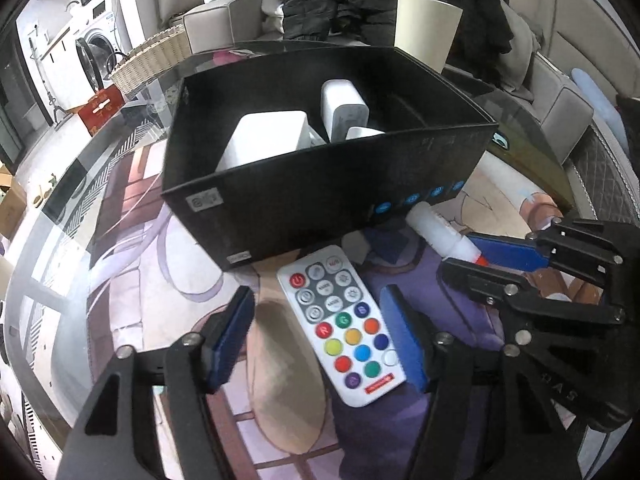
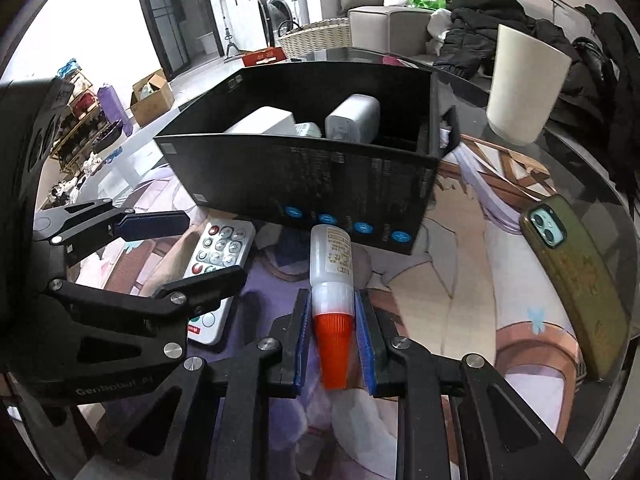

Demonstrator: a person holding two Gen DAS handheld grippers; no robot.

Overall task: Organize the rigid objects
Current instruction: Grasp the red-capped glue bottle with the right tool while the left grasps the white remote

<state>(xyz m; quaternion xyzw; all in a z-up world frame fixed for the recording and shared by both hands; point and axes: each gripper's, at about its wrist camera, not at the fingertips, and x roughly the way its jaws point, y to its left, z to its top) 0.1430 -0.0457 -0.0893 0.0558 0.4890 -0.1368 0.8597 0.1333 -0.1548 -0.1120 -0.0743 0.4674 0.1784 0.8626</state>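
My right gripper (image 2: 334,340) is clamped on the light, slippery glue bottle (image 2: 331,276) at its neck before the black box (image 2: 304,168), while my left gripper (image 1: 320,336) straddles the thin stiff remote (image 1: 344,324), apart.

White remote (image 1: 343,325) with coloured buttons: lying flat on the glass table, just before the black box (image 1: 320,200). White orange-capped bottle (image 2: 331,276): lying beside it, cap end being pinched. White adapters (image 1: 264,144): sitting inside the box.
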